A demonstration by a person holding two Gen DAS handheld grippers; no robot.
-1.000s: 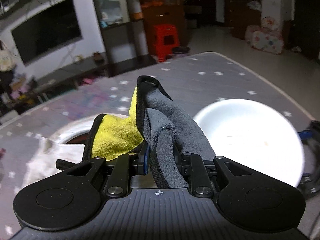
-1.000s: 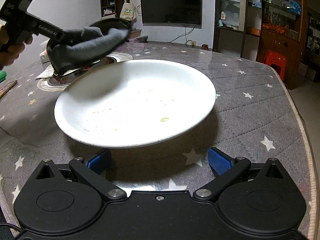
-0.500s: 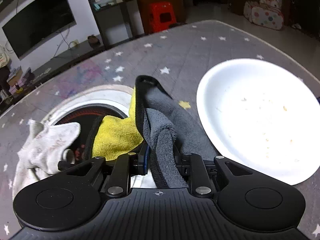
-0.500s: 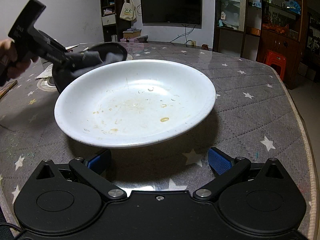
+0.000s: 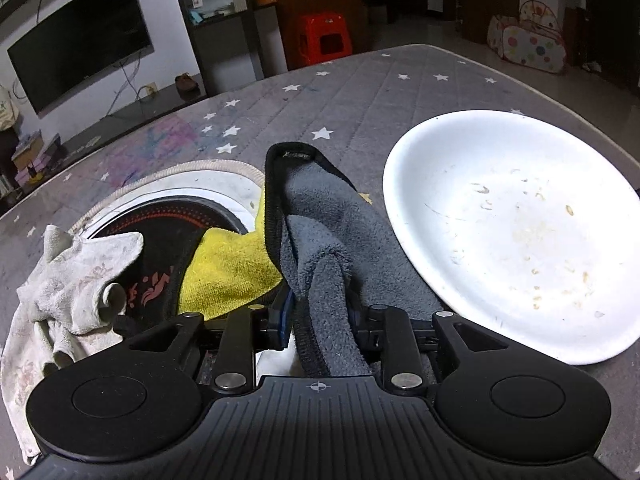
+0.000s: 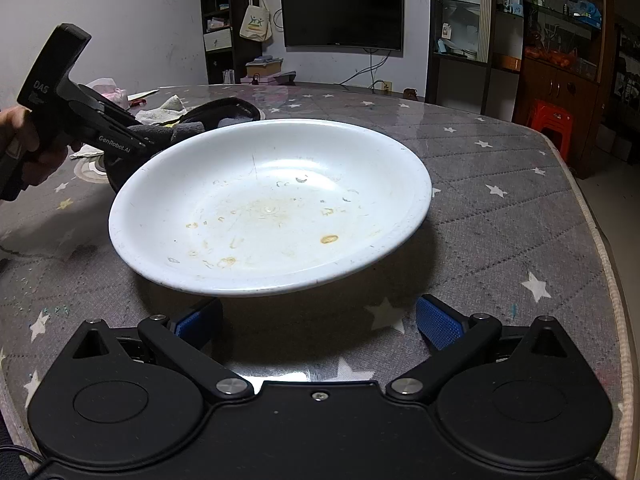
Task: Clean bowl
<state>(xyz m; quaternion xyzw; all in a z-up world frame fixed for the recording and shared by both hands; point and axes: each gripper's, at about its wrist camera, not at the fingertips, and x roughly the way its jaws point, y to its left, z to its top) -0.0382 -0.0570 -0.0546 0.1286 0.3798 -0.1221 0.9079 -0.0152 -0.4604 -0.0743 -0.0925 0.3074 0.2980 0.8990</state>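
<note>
1. Far left in the left wrist view: crumpled white rag [image 5: 68, 276] on the star-print table [image 5: 360, 92], draped partly over a round black disc with red markings [image 5: 160, 216] set in a white ring.
2. Next right: left gripper [image 5: 320, 312] with a grey-and-yellow cloth [image 5: 320, 232] between its blue pads; jaws are easing apart, but the pads still press on the cloth (grey side up, yellow side toward the disc). Cloth sits just left of the bowl; can't tell if it touches the rim.
3. Right wrist view, left edge: a hand [image 6: 24, 148] holds that gripper's handle.
4. Centre: white bowl [image 6: 272, 204], shallow, upright on the table, with yellow-brown food specks inside.
5. Right gripper [image 6: 316, 320]: jaws spread wide, nothing between them, just beside the bowl's near rim.
</note>
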